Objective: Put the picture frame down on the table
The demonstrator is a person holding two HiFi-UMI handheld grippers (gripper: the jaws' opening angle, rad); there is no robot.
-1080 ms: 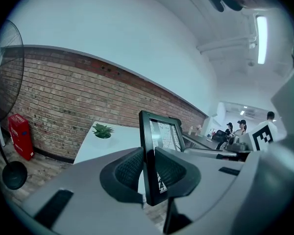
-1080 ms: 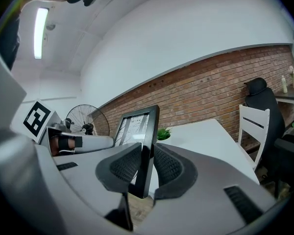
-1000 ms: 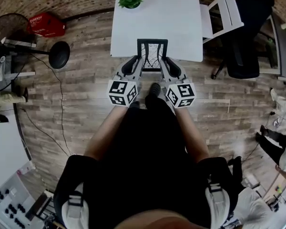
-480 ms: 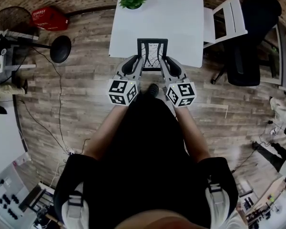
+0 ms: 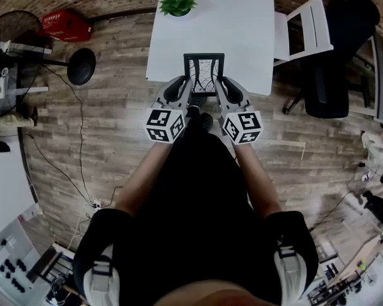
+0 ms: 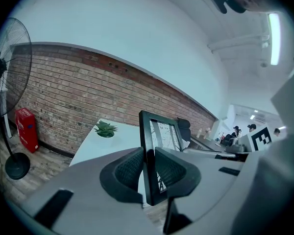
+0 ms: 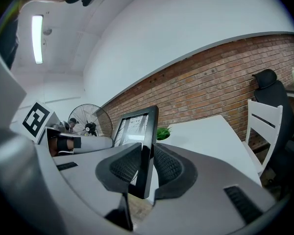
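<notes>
- The left gripper and the right gripper each pinch one side edge of the frame, which is held upright over the near edge of the table.
- If it is let go here, it may tip or fall off that edge.
- Lowering it unevenly could twist it out of one grip.

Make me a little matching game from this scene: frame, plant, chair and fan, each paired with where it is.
1 frame
2 plant
3 chair
4 fan

a on the floor, left of the table
b clamped by left gripper and right gripper
c beside the table's right edge
d on the table's far end

Pairs: 1-b, 2-d, 3-c, 4-a.
</notes>
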